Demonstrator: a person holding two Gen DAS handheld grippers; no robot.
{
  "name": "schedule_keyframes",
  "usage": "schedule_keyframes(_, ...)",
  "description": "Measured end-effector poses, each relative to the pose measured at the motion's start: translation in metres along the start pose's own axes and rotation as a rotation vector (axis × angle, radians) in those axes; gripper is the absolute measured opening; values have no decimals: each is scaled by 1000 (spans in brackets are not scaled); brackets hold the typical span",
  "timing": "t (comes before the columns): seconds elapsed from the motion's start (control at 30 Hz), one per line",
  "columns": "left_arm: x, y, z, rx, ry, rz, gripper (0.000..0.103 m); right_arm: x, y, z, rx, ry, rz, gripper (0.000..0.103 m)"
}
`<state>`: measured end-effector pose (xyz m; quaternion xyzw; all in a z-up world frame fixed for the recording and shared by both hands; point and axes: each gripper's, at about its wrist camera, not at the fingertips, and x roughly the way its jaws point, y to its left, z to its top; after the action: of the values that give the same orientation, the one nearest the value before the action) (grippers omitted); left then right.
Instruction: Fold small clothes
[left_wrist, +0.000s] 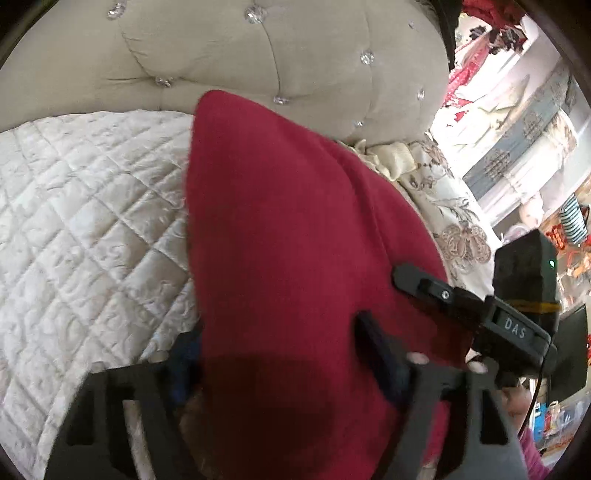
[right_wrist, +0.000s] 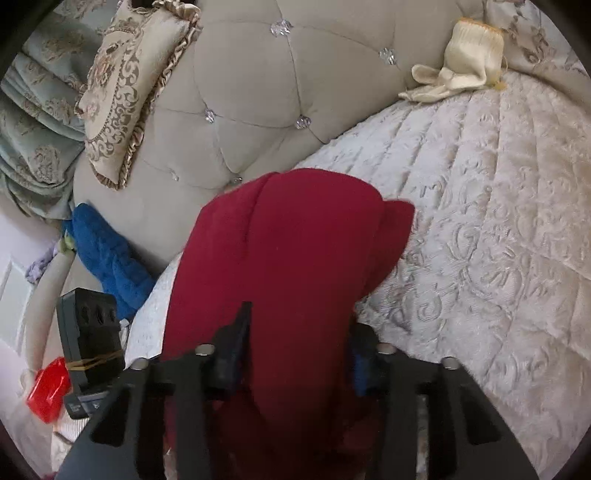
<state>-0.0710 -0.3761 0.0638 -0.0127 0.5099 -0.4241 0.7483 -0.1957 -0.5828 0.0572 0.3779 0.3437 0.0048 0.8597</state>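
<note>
A dark red garment (left_wrist: 280, 229) hangs lifted over the quilted white bedspread (left_wrist: 81, 206). My left gripper (left_wrist: 280, 362) is shut on the near part of the cloth, which bunches between its fingers and hides the tips. The right gripper also shows in the left wrist view (left_wrist: 417, 280), at the garment's right edge. In the right wrist view my right gripper (right_wrist: 295, 350) is shut on the same red garment (right_wrist: 291, 243), which drapes forward over the bedspread (right_wrist: 480, 221). The left gripper's body (right_wrist: 92, 332) shows at the lower left.
A tufted beige headboard (left_wrist: 240, 59) stands behind the bed. A cream knitted item (right_wrist: 461, 70) lies by the headboard. A patterned cushion (right_wrist: 125, 96), folded patterned bedding (right_wrist: 33, 122) and a blue cloth (right_wrist: 110, 254) lie at the left. A red packet (right_wrist: 48, 387) is low left.
</note>
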Motion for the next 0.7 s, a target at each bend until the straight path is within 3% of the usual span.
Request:
schedule_keyframes(0.03,-9,-1,1,-1,2,-15,56,-4,5,0,-5,-5,-1,16)
schedule_keyframes(0.07,-20,-2,1,3,10,-28,53,-12,16,-2,-14,-14,13,15)
schedule_keyframes(0.2,-72,-11,-11,32,-9,6,53,-37,59,-11,-41,1,67,15)
schedule_keyframes(0.3,-118,-12,-35,31,9,71,53,-47,86,-28,-35,41,98,15)
schedule_keyframes(0.47,-147,0,-80,-23,34,202,55,-32,114,-70,-21,133,140,19)
schedule_keyframes(0.53,-141,12,-96,-43,51,249,55,-13,121,-89,-64,175,74,29)
schedule_keyframes(0.6,-131,22,-111,-58,60,307,58,9,125,-105,-140,252,-85,29)
schedule_keyframes(0.63,-133,24,-116,-52,25,312,63,10,127,-109,-173,256,-125,29)
schedule_keyframes(0.7,-145,22,-123,-27,-29,329,64,-10,137,-113,-226,212,-125,29)
